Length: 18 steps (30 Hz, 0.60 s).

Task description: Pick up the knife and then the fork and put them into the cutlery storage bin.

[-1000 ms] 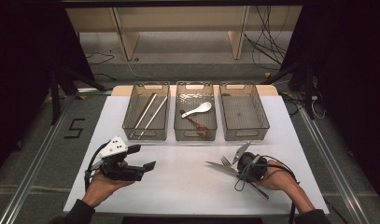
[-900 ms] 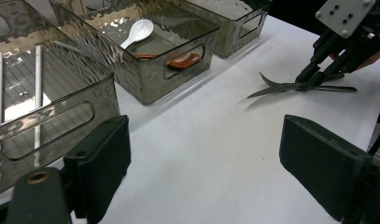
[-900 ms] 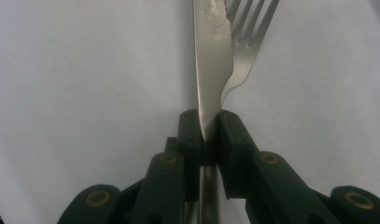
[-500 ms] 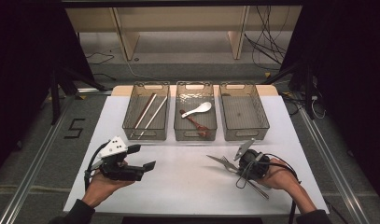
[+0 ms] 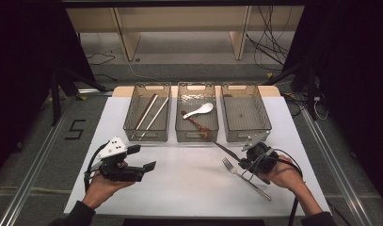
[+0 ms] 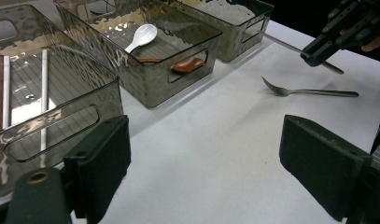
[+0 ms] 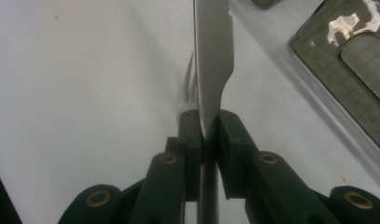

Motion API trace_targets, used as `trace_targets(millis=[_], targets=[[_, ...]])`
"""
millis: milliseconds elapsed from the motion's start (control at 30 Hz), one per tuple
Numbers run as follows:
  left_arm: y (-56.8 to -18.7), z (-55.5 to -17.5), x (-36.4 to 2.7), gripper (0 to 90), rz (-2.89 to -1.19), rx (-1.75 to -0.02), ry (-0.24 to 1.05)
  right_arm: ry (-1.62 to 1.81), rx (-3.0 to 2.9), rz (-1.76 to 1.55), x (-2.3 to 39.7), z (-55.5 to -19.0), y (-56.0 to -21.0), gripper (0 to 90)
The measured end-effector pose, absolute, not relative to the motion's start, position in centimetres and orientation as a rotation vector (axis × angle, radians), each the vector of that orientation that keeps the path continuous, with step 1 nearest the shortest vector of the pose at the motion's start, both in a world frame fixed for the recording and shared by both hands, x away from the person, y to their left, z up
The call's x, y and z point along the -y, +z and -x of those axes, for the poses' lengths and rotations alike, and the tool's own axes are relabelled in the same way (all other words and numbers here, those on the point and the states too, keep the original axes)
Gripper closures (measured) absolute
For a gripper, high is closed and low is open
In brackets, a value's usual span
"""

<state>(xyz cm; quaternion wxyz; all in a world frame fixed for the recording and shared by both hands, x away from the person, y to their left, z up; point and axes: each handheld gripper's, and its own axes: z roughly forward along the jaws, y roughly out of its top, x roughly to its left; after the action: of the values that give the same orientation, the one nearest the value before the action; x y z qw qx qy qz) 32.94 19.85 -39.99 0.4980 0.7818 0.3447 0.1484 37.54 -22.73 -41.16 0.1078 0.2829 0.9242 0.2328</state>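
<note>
Right gripper [image 5: 248, 151], fingers clamping the knife [image 7: 214, 70], has risen; middle bin [image 5: 197, 134] holds spoons.

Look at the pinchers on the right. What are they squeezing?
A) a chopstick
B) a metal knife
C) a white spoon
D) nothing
B: the right gripper has its jaws pressed on a metal knife, whose blade sticks out ahead, while the fork lies loose on the table.
</note>
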Motion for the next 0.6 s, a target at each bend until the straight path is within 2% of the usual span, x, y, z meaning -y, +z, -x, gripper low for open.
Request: trace_targets(millis=[600], targets=[[-39.9, -33.1, -20.1, 16.1, -1.849, -0.842, 0.347, 0.944, -2.558, -1.028, 24.4, -40.0, -37.7, 81.3]])
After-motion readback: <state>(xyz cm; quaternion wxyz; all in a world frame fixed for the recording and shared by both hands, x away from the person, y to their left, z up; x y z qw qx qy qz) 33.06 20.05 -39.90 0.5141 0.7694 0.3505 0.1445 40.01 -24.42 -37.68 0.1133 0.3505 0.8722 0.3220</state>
